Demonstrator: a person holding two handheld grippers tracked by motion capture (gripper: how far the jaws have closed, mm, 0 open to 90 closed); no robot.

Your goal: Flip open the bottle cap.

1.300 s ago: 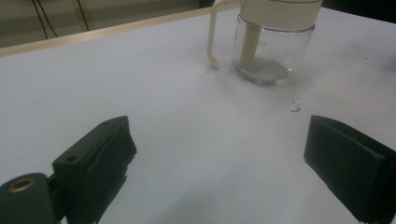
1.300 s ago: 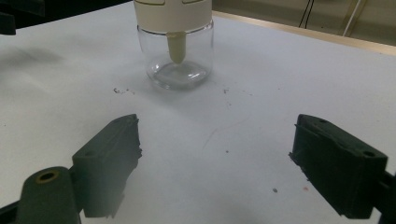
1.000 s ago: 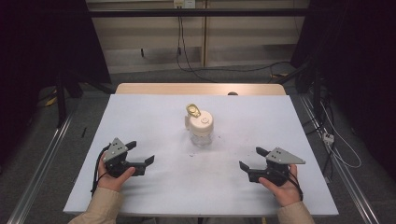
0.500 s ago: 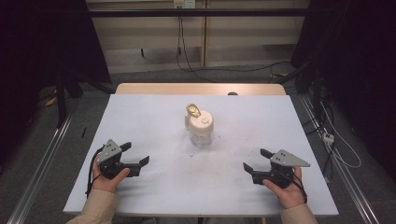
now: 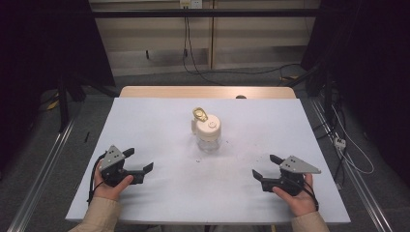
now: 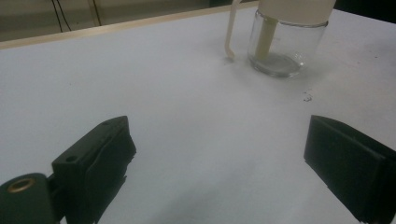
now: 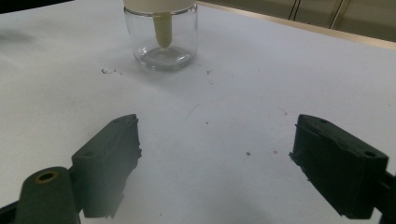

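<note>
- Left claw (image 5: 139, 160) spread wide, holding nothing, low over the surface (image 5: 159, 125).
- Right claw (image 5: 263, 166) likewise gaping, bare.
- Glass jar (image 5: 208, 137) upright between, well apart from both.

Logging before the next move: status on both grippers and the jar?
Left gripper open, nothing between jaws. Right gripper open, nothing between jaws. Glass jar upright mid-table, cream lid on, untouched. Path to it clear from both sides.

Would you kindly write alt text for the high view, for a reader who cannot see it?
A clear glass jar with a cream lid stands mid-table on a white tabletop. Nearer the camera, a person's hands hold the left tool and right tool, both open, apart from the jar.
</note>
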